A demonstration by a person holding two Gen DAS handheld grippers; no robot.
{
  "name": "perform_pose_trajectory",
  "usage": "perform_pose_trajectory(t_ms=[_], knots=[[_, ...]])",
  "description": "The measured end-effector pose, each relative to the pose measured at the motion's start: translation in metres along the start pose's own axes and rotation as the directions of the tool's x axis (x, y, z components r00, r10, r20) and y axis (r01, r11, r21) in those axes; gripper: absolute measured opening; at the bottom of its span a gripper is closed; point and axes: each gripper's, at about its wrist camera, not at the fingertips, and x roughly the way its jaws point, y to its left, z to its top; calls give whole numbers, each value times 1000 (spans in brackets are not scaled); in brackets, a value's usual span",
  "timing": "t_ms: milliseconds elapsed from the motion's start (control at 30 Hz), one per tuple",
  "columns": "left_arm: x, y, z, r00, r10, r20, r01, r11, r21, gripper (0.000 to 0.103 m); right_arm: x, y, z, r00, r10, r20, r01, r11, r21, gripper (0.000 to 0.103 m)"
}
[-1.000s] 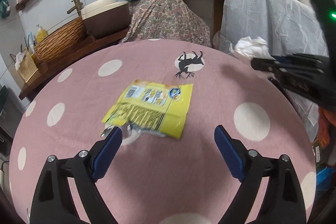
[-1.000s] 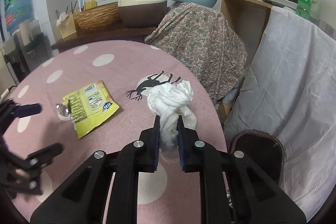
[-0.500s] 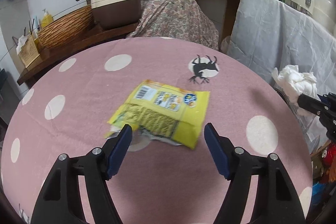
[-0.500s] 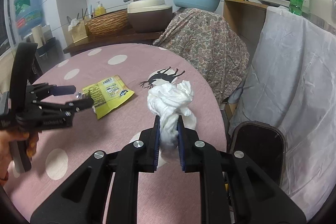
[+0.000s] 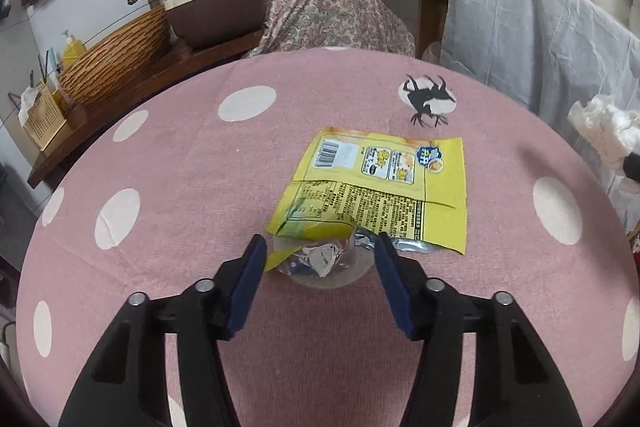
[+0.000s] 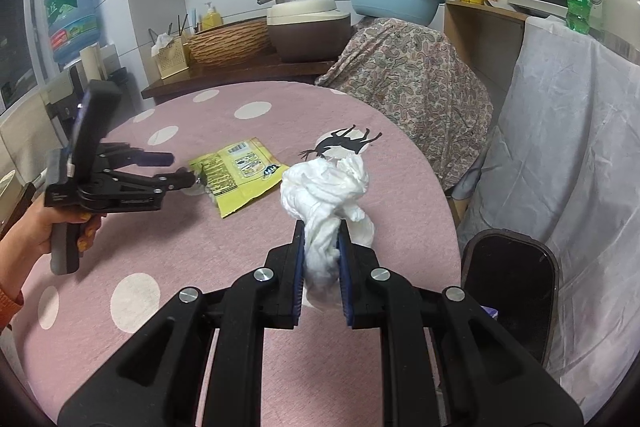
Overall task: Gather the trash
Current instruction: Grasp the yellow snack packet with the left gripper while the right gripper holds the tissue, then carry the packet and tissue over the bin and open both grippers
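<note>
A torn yellow snack wrapper [image 5: 380, 187] lies flat on the pink polka-dot table [image 5: 180, 187], its silver torn end nearest me. My left gripper [image 5: 320, 247] is open, its blue pads on either side of that torn end. The wrapper also shows in the right wrist view [image 6: 240, 175], with the left gripper [image 6: 182, 169] at its edge. My right gripper [image 6: 320, 235] is shut on a crumpled white tissue [image 6: 324, 195], held above the table's right edge. The tissue also shows in the left wrist view [image 5: 604, 131].
A dark bin [image 6: 508, 283] stands on the floor right of the table, below a grey-draped counter [image 6: 580, 131]. A paisley-covered chair [image 6: 408, 83] stands behind the table. A counter with a wicker basket [image 6: 228, 43] lies beyond.
My left gripper has moved in on the wrapper's torn end and narrowed its jaws around it. My right gripper has drawn back toward the table's right edge with the tissue.
</note>
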Motion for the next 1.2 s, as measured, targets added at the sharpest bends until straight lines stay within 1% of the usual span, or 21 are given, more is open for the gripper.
perform_pose_trajectory(t_ms=[67,100,167,233,267,300,400,567,633,700,767,800,867,967,1100,1200], knots=[[6,-2,-2,1000,8,-14,-8,1000,11,37,-3,2,-1,1000,2,3,-2,1000,0,16],[7,-2,-3,1000,9,-16,-9,1000,9,35,-5,2,-2,1000,2,5,-2,1000,-1,16],[8,0,-5,1000,28,-12,-28,1000,0,21,-6,2,-3,1000,3,4,-3,1000,1,16],[6,2,-7,1000,30,-5,-30,999,-16,10,-7,1,-5,1000,6,4,-6,1000,7,16],[3,4,-8,1000,20,-5,-20,999,-30,5,-8,1,-6,1000,8,5,-8,1000,12,16],[1,4,-9,1000,12,-4,-12,999,-37,4,-9,0,-8,1000,12,7,-12,1000,19,16],[-9,1,-13,1000,18,25,-17,999,-45,3,-13,-1,-13,1000,22,16,-23,999,36,16],[-42,-2,-27,993,-36,115,49,993,-112,3,-24,-6,-25,998,41,37,-44,996,75,16],[-62,-10,-34,985,-56,166,77,990,-119,3,-31,-9,-31,997,48,55,-53,994,91,16],[-74,-18,-36,977,-76,197,101,987,-123,3,-40,-14,-39,996,47,72,-55,993,109,16],[-88,-29,-37,967,-110,229,140,983,-123,3,-49,-21,-49,995,44,90,-55,990,130,16],[-95,-39,-36,960,-130,246,161,981,-108,3,-53,-24,-53,995,38,96,-52,989,139,16],[-102,-55,-34,952,-155,262,182,980,-79,3,-66,-35,-65,994,17,111,-36,986,164,16],[-106,-86,-25,938,-216,271,234,972,-36,3,-84,-54,-80,992,-20,124,-6,978,206,16],[-104,-134,-5,915,-295,276,295,954,43,3,-106,-94,-102,988,-108,114,74,959,272,16],[-97,-171,9,904,-335,265,322,942,90,3,-113,-129,-116,984,-156,91,118,936,331,16]])
